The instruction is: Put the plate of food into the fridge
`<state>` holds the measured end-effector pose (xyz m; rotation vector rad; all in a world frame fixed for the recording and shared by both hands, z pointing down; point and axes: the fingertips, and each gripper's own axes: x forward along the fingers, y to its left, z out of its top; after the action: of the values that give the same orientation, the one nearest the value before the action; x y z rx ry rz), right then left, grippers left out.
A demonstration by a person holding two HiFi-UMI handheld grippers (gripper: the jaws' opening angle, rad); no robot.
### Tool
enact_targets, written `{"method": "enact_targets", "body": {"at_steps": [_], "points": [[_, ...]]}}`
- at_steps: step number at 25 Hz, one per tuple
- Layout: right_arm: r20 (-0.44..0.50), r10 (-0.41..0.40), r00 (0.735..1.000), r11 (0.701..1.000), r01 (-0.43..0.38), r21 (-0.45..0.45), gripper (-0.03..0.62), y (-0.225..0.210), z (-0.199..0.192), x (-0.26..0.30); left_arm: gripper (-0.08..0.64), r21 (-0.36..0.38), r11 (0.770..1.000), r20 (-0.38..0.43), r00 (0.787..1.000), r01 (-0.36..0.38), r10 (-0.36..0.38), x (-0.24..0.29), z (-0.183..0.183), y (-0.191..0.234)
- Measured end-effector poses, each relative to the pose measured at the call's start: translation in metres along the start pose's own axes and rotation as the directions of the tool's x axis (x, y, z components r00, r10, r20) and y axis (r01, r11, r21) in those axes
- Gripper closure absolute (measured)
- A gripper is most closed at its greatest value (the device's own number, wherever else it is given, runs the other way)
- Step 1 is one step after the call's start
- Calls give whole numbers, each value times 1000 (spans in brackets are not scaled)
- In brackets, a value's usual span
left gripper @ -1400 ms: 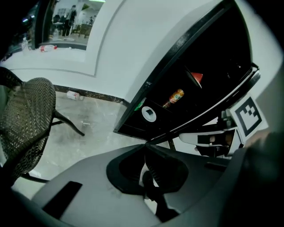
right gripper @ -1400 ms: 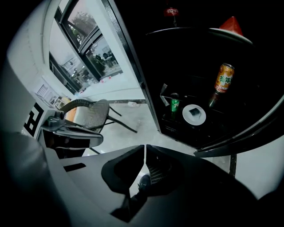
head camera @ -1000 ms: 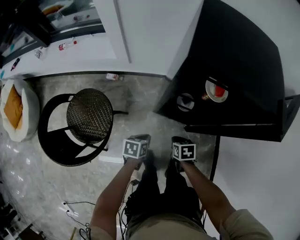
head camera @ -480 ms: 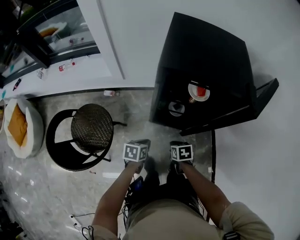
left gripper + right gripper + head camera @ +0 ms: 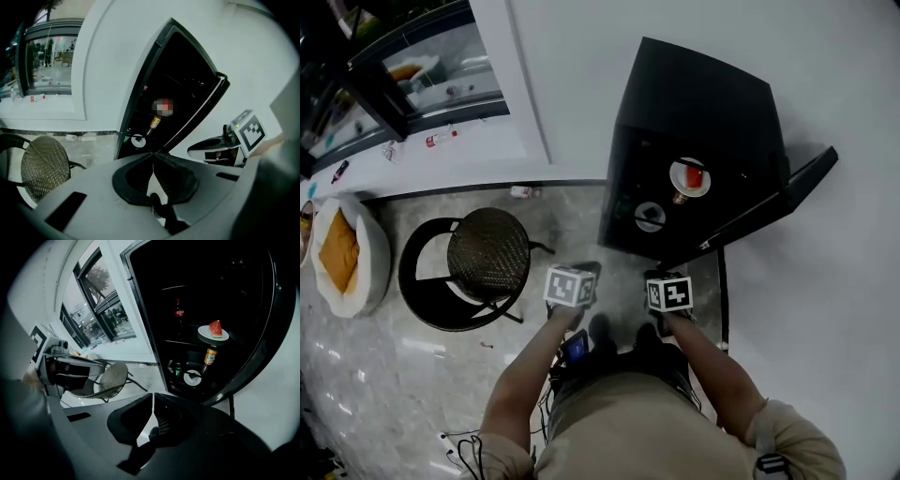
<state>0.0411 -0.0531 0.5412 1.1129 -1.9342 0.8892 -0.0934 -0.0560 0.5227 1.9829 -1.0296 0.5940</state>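
The round white plate with a red slice of watermelon is sitting on a middle shelf inside the tall black fridge. The black fridge door is standing open. Under the plate's shelf an orange drink can is sitting, and lower down a small white dish is lying. The person is holding both tools in front of the fridge, well apart from it. The left gripper is pressing its jaws together, with nothing between them. The right gripper is also closed and is gripping nothing. A round woven chair with a black frame is standing on the grey marble floor, left of the fridge.
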Motion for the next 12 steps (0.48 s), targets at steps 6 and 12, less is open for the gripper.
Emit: {"method": "enact_targets", "body": {"at_steps": [6, 12], "points": [[28, 16, 999, 999, -15, -44, 563, -7, 3, -35, 548, 0, 999, 60, 997, 45, -45, -14, 19, -41], [93, 4, 996, 997, 3, -71, 563, -30, 19, -73, 548, 120, 993, 117, 993, 15, -29, -20, 48, -72]]}}
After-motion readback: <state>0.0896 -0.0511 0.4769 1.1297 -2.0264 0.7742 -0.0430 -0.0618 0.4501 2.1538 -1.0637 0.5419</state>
